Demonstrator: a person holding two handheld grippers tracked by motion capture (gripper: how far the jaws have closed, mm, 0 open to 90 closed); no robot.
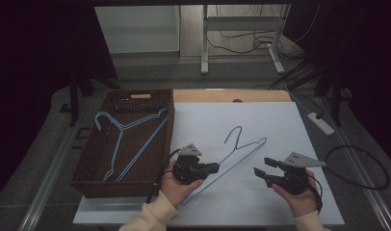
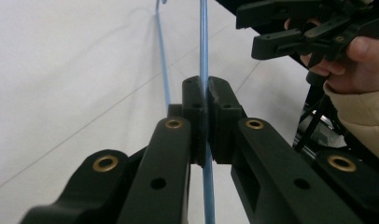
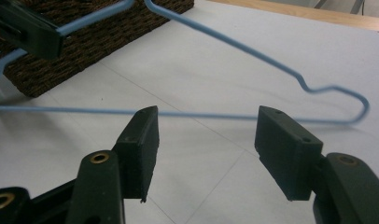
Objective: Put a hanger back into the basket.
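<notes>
High view shows a dark woven basket (image 1: 160, 98) at the left of the white table (image 1: 280, 125), with one blue wire hanger already lying inside it (image 1: 131, 139). A second blue hanger (image 1: 241, 154) is still out on the table, just right of the basket, its hook pointing away from the person. The left gripper (image 1: 214, 168) is clenched on one wire of this hanger near its lower corner; in the left gripper view the jaws are pressed together with the blue wire (image 2: 204, 70) running up between them. The right gripper (image 1: 259, 169) hovers near the hanger's long bar with its jaws spread apart, grasping nothing. By my reading, the work is about halfway: one hanger is stowed, and this one is gripped but must yet be lifted, carried left and laid in the basket.
</notes>
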